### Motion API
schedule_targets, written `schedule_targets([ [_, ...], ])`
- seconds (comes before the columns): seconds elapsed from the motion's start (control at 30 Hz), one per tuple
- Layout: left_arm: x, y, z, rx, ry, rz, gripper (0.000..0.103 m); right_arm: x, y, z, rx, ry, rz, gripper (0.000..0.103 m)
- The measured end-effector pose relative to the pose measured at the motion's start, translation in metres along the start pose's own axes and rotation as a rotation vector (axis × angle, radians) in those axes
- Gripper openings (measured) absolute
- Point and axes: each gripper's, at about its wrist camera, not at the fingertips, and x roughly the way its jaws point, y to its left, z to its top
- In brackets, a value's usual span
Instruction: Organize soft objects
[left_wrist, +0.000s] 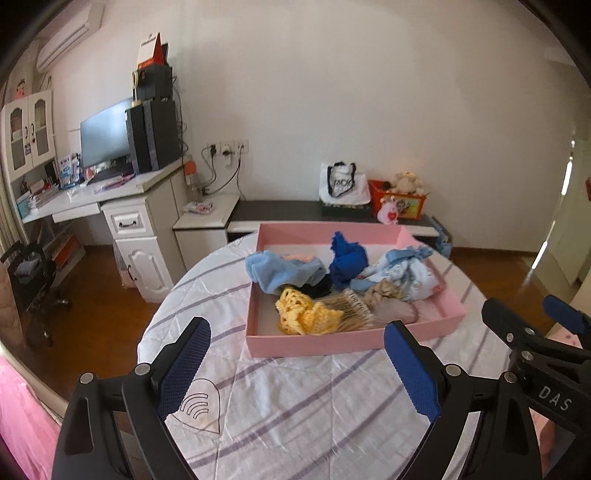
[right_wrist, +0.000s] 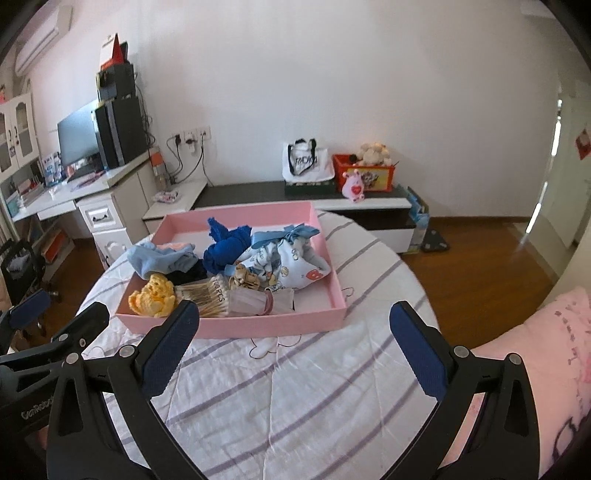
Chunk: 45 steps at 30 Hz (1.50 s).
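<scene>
A pink box (left_wrist: 317, 345) (right_wrist: 236, 326) sits on the striped round table and holds soft things: a yellow crochet piece (left_wrist: 304, 317) (right_wrist: 153, 297), a light blue cloth (left_wrist: 275, 271) (right_wrist: 159, 260), a dark blue knit (left_wrist: 347, 262) (right_wrist: 225, 245), a printed drawstring pouch (left_wrist: 406, 275) (right_wrist: 291, 264) and a pack of cotton swabs (left_wrist: 349, 312) (right_wrist: 201, 293). My left gripper (left_wrist: 297, 360) hangs open in front of the box with nothing between its fingers. My right gripper (right_wrist: 295, 341) is open too, empty, just short of the box's near wall. Each gripper shows at the edge of the other's view.
The table (left_wrist: 295, 406) wears a white cloth with purple stripes. Behind it runs a low dark-topped cabinet (left_wrist: 295, 212) with a white bag (left_wrist: 343, 182) and a red toy box (left_wrist: 400, 199). A desk with a monitor (left_wrist: 105, 134) stands at left. Pink bedding (right_wrist: 546, 350) lies at right.
</scene>
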Motion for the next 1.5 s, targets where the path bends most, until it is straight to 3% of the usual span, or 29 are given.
schedule_targets([
  [0.13,-0.025,-0.005,-0.006,0.014,-0.029,-0.026,0.093,-0.022,-0.005,-0.003,0.012,-0.039,-0.006,0.103],
  [0.7,-0.123,-0.010,-0.026,0.012,-0.242,0.003,0.103,-0.105,-0.008,-0.010,-0.004,-0.222,-0.009,0.103],
  [1.07,-0.148,-0.009,-0.040,-0.007,-0.315,0.034,0.103,-0.146,-0.003,-0.014,-0.043,-0.331,0.016,0.103],
  [1.5,-0.151,-0.015,-0.047,-0.007,-0.350,0.060,0.103,-0.157,0.002,-0.016,-0.060,-0.367,0.027,0.103],
])
